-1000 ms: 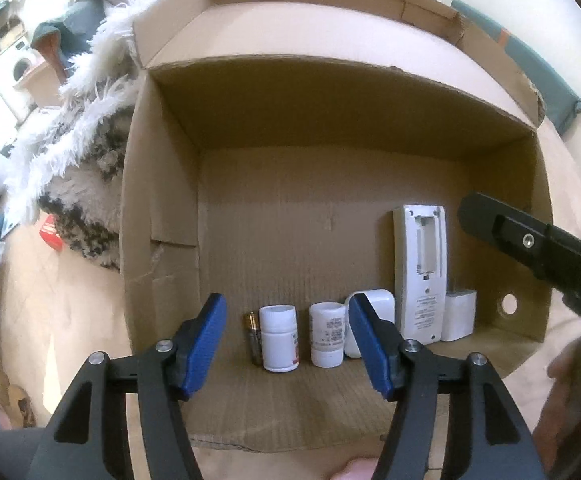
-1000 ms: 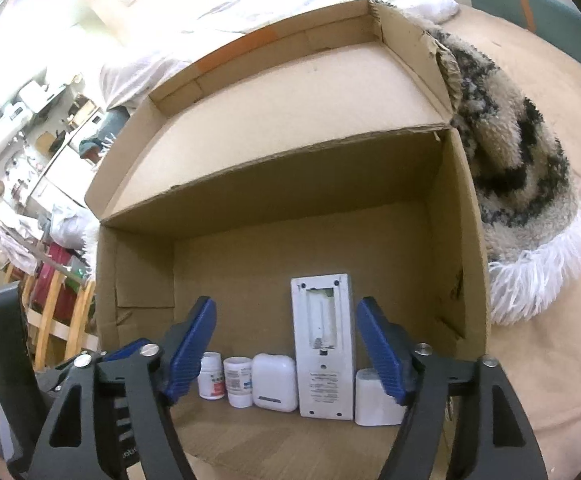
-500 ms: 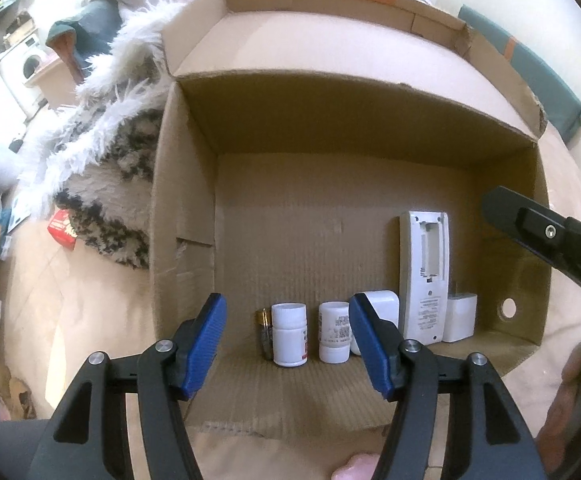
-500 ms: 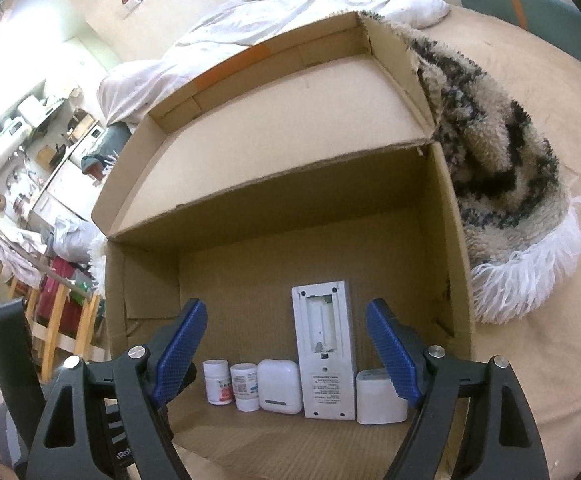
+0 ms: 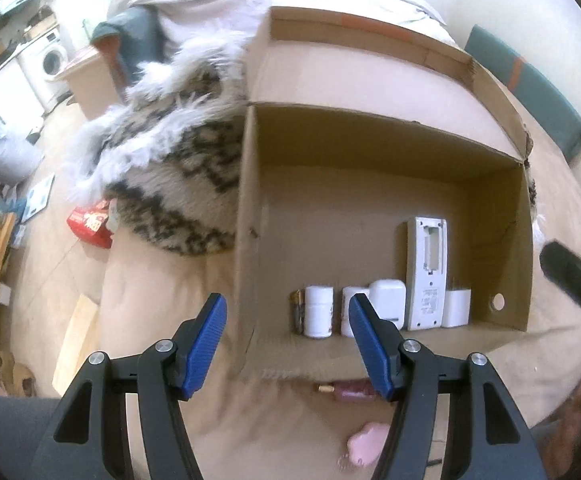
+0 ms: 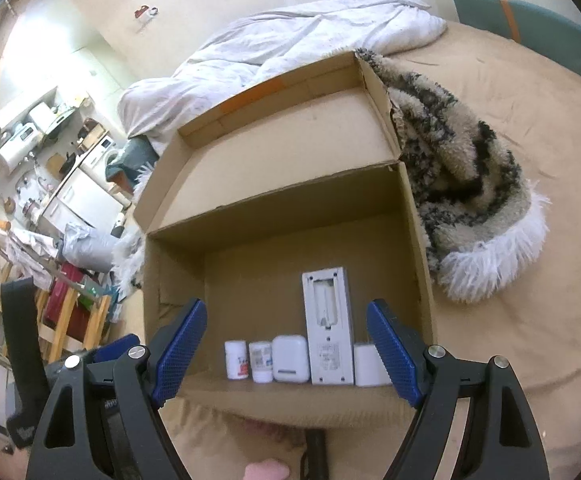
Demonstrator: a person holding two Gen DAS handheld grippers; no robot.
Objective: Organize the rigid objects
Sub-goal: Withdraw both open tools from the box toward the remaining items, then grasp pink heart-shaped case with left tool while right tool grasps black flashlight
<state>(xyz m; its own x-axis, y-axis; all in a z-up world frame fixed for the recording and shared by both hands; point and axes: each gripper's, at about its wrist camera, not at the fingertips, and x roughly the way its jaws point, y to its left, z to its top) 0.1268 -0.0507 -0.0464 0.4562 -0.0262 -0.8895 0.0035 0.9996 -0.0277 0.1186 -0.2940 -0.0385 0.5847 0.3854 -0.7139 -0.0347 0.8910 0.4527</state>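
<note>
An open cardboard box lies on its side on a tan bed. Along its lower wall stand a battery, two white pill bottles, a white earbud case, a white remote with its battery bay open, and a white charger. My left gripper is open and empty in front of the box's left side. My right gripper is open and empty in front of the box mouth.
A furry black-and-cream blanket lies behind the box. A small pinkish tube with a gold tip and a pink object lie on the bed in front of the box. A red packet lies on the floor at left.
Both grippers have drawn back from the box, so it looks smaller and farther. The left gripper has also shifted left. The right gripper's fingers have opened wider.
</note>
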